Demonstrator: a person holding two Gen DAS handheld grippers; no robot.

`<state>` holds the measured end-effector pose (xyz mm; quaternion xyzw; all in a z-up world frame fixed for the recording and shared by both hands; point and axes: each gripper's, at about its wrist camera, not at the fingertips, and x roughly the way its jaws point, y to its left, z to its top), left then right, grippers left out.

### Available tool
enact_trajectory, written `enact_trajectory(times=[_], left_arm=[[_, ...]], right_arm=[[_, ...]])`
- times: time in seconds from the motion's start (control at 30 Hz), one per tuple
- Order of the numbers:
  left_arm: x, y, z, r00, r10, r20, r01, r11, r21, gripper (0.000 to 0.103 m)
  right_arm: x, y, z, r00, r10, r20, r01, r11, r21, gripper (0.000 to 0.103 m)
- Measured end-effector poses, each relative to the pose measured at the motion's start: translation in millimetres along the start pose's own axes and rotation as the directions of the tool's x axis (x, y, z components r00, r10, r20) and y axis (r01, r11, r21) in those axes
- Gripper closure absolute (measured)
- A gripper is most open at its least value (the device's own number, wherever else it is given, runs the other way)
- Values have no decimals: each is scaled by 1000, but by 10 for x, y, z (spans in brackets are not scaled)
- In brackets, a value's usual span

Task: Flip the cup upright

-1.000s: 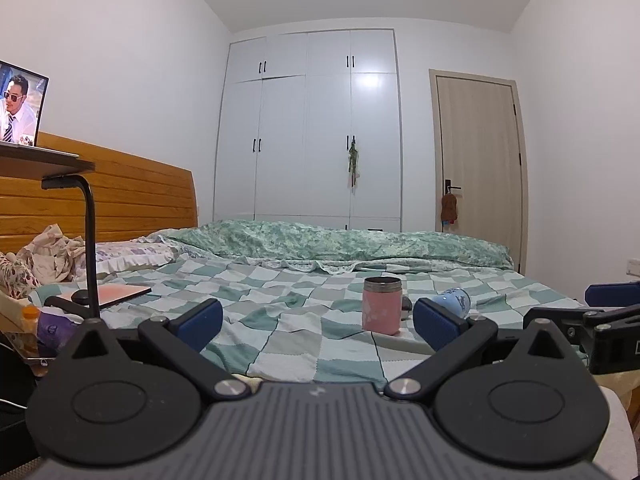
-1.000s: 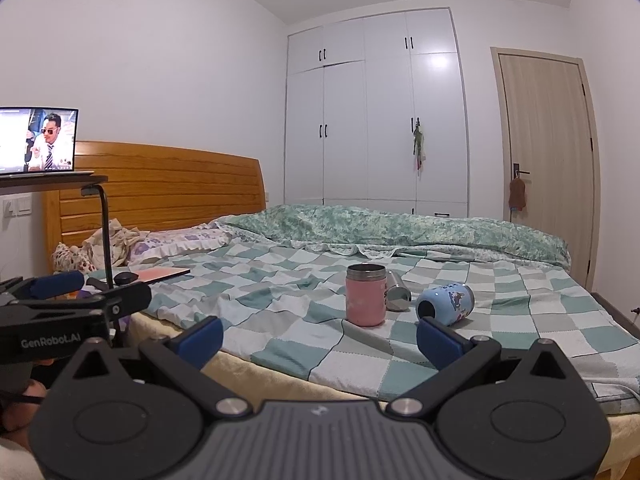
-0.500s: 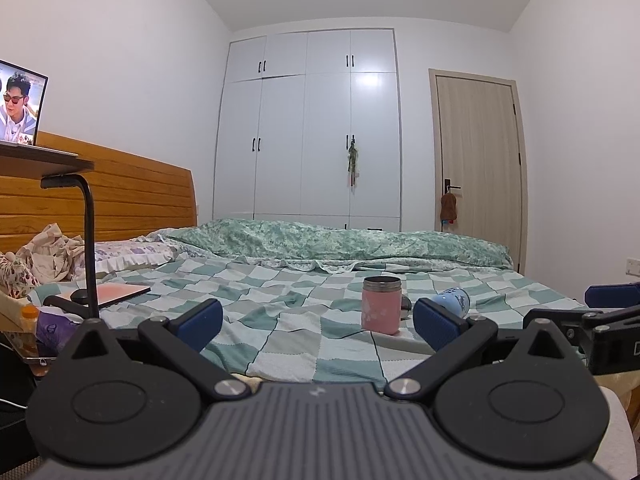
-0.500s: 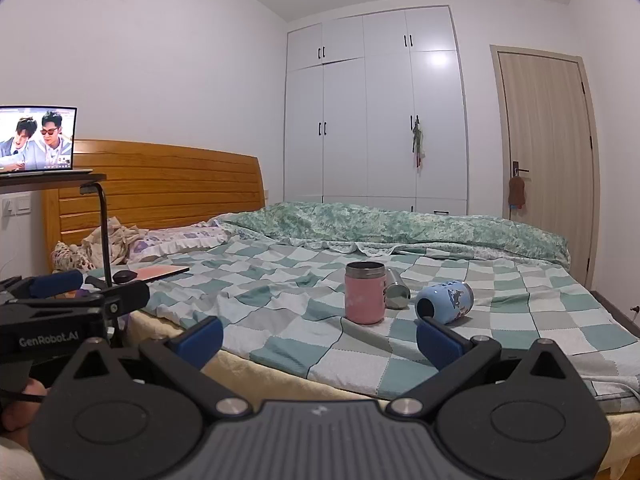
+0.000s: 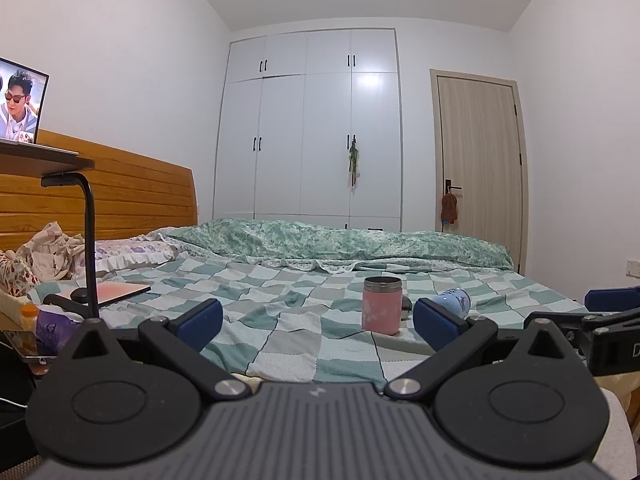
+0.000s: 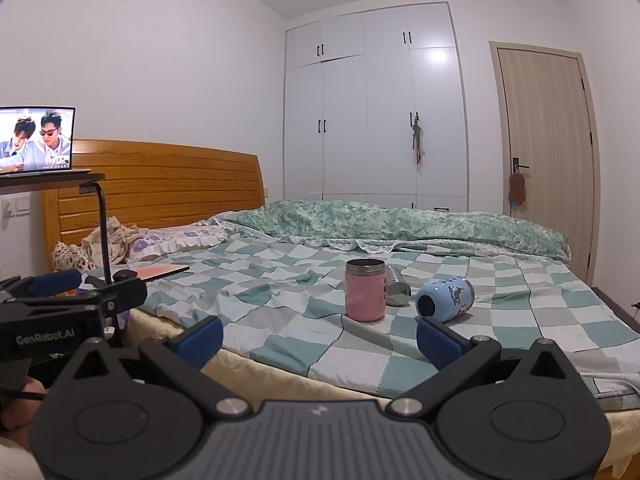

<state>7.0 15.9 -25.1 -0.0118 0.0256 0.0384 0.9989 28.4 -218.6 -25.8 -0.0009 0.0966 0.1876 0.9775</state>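
Left gripper [image 5: 318, 320] fingers spread wide, holding nothing. Right gripper [image 6: 320, 334] the same, fingers wide apart and empty. Three cups on the checkered bed [image 6: 280, 300]: pink cup [image 6: 365, 295] upright, steel cup [image 6: 396, 291] and blue cup [image 6: 446, 299] lying sideways beside it.
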Motion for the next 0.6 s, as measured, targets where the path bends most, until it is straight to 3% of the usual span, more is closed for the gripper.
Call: enact_trajectory(times=[0.6], left_arm=[[-2,-6,1,1000,-11,-5,11,1000,-4,0]], right_arm=[[-5,17,-6,1000,10,-1,-10,1000,-11,0]])
